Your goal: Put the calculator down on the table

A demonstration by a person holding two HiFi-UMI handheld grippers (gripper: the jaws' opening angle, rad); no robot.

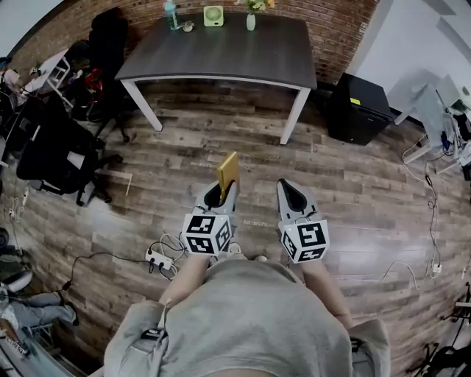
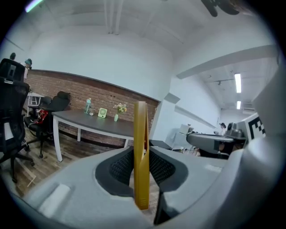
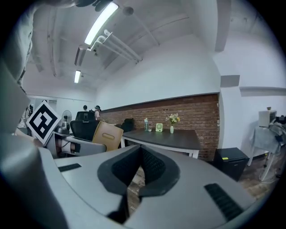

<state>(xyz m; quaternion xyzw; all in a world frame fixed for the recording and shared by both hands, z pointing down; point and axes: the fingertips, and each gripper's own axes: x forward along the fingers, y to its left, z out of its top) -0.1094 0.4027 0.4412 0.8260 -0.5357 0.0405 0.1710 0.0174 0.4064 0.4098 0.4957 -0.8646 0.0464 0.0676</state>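
Note:
A flat yellow calculator (image 1: 229,173) stands on edge between the jaws of my left gripper (image 1: 220,194), which is shut on it. In the left gripper view the calculator (image 2: 141,156) shows as a thin upright slab with the black pads (image 2: 119,167) against its sides. My right gripper (image 1: 292,193) is level beside it, shut with nothing in it. The right gripper view shows the calculator (image 3: 106,135) off to the left. The dark grey table (image 1: 221,51) with white legs stands well ahead across the wood floor, also seen as the table (image 2: 89,120) and the table (image 3: 165,136).
A bottle (image 1: 171,15), a small green device (image 1: 213,15) and a vase of flowers (image 1: 252,18) stand along the table's far edge. A black cabinet (image 1: 357,107) sits to its right. Office chairs (image 1: 51,147) crowd the left, and a power strip (image 1: 158,258) with cables lies near my feet.

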